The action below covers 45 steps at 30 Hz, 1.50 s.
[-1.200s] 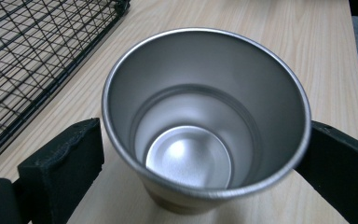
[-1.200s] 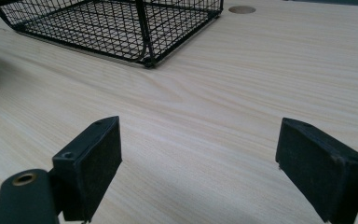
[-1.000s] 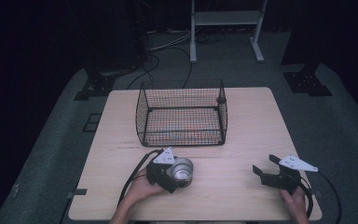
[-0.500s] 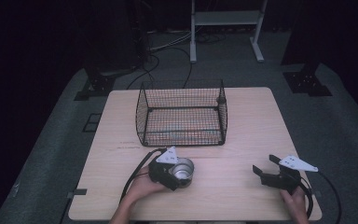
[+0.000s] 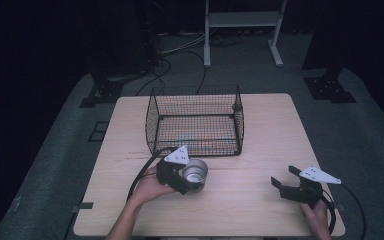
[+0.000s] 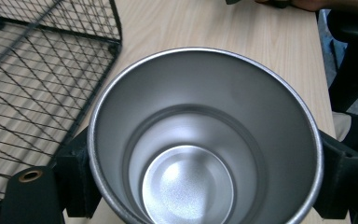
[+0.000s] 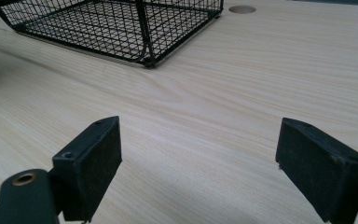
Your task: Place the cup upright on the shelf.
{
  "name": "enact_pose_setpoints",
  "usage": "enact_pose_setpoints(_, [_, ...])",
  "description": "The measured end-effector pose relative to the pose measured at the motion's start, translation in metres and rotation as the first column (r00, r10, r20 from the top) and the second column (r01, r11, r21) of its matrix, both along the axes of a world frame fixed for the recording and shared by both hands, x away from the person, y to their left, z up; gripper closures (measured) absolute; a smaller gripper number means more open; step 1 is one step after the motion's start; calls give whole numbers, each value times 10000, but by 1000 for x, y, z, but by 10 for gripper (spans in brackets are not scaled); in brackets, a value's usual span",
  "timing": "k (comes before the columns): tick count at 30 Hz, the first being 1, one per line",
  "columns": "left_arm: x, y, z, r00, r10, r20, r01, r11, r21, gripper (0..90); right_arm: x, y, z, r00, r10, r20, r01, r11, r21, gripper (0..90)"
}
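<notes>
A shiny steel cup (image 5: 195, 171) is clamped in my left gripper (image 5: 190, 176), just in front of the black wire basket (image 5: 196, 121) on the wooden table. The left gripper view looks straight down into the empty cup (image 6: 200, 140), with a black jaw pressed against each side of it. My right gripper (image 5: 286, 177) rests low near the table's front right, its jaws wide apart with nothing between them. In the right gripper view the right gripper (image 7: 214, 158) faces bare wood, and the basket (image 7: 121, 23) lies beyond at the upper left.
The wooden table (image 5: 270, 135) stands on grey floor mats. The basket has an open top and sits at the table's middle back. A round hole (image 7: 242, 9) marks the tabletop. Cables and a white stand's legs (image 5: 240, 30) lie behind the table.
The left gripper with the cup has shifted slightly toward the basket. The right gripper has stayed put.
</notes>
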<state>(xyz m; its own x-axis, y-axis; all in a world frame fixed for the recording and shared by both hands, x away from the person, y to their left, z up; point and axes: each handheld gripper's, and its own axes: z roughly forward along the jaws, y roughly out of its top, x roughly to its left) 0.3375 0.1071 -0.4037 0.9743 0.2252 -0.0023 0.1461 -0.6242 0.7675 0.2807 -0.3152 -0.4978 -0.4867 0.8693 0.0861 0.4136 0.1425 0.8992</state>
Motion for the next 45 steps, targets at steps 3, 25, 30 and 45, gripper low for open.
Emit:
enact_pose_setpoints(3, [5, 2, 12, 9999, -88, -58, 87, 9998, -178, 153, 0, 0, 0, 10000, -2, 4, 2, 10000, -16, 136])
enact_pose_setpoints(25, [60, 7, 72, 9997, -23, -245, 31, 9995, 329, 153, 0, -1, 0, 10000, 10, 20, -10, 10000, 32, 136])
enact_pose_setpoints(30, [70, 4, 81, 9997, -2, -241, 12, 9991, 435, 153, 0, -1, 0, 10000, 23, 7, -23, 10000, 54, 136])
enact_pose_setpoints(45, [104, -4, 106, 9991, 430, -59, -424, 9959, 793, 152, 0, -1, 0, 10000, 69, 17, -69, 9999, 102, 135])
